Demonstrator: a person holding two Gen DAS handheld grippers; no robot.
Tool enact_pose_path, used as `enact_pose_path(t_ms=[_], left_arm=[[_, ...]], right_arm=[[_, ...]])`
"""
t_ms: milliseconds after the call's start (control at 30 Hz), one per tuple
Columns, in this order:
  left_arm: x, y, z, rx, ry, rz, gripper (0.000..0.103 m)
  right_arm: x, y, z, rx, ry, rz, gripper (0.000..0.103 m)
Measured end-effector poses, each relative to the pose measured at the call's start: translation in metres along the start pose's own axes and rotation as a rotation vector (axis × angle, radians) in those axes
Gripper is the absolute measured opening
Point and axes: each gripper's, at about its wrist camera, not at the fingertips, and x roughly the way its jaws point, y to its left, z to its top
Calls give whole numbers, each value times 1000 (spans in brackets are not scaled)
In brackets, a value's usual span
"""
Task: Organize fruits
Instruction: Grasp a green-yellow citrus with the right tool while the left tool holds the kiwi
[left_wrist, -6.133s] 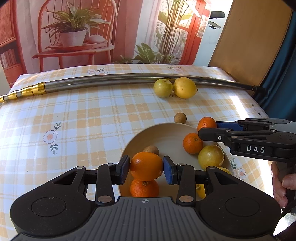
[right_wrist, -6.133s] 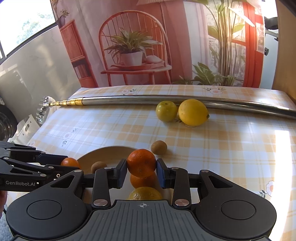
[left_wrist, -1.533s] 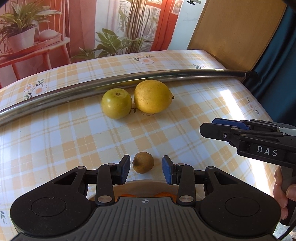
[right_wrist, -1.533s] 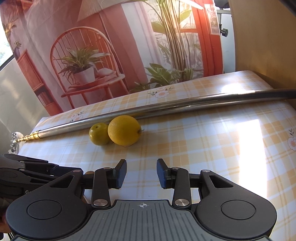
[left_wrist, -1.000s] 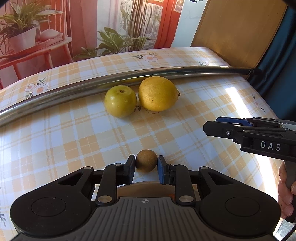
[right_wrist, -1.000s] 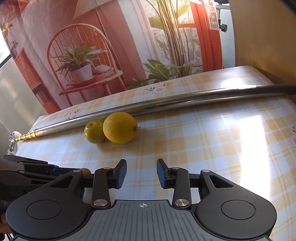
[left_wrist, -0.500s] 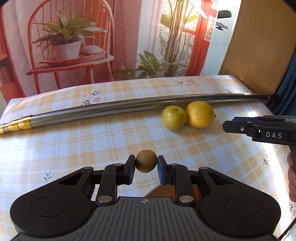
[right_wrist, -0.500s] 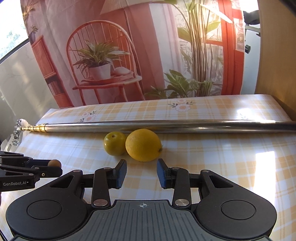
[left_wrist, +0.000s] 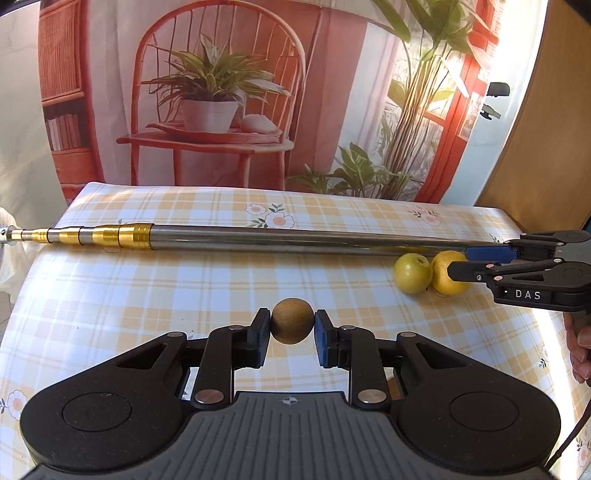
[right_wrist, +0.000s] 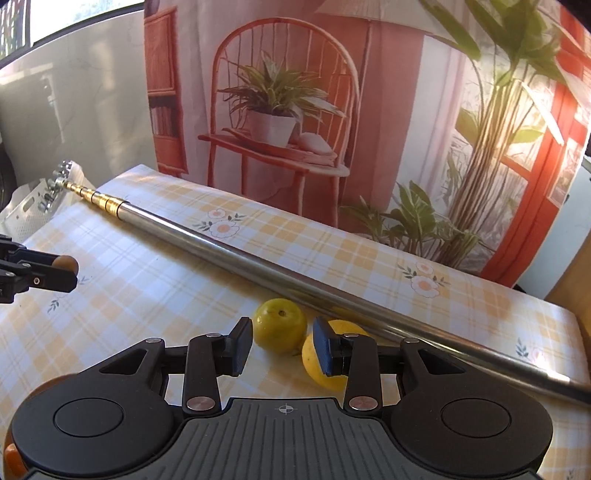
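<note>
My left gripper (left_wrist: 291, 328) is shut on a small brown round fruit (left_wrist: 292, 320), held above the checked tablecloth. From the right wrist view the same fruit (right_wrist: 66, 263) shows at the left gripper's tip, far left. My right gripper (right_wrist: 282, 345) is open, its fingers just short of a yellow-green apple (right_wrist: 280, 325). A yellow lemon (right_wrist: 325, 365) lies beside the apple, partly behind the right finger. In the left wrist view the right gripper (left_wrist: 458, 266) hovers at the apple (left_wrist: 412, 273) and the lemon (left_wrist: 445, 275).
A long steel pole with a gold telescopic end (left_wrist: 258, 240) lies across the far side of the table, just behind the two fruits. A person's fingers (left_wrist: 580, 347) hold the right gripper. An orange object's edge (right_wrist: 11, 454) shows at the lower left.
The left gripper closed on the brown fruit, lifted it and swung left. The right gripper came down and forward to the apple and lemon.
</note>
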Motion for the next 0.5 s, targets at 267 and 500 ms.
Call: enact_pose_path(t_ms=[267,500], left_arm=[[-1,11,-7,-44,-33,-25,27],[0,20,-14,-62,-43,-29,27]], right_arm=[[35,21,14,-127,80,-9,33],[63,26,17,-181,141,-56,38]])
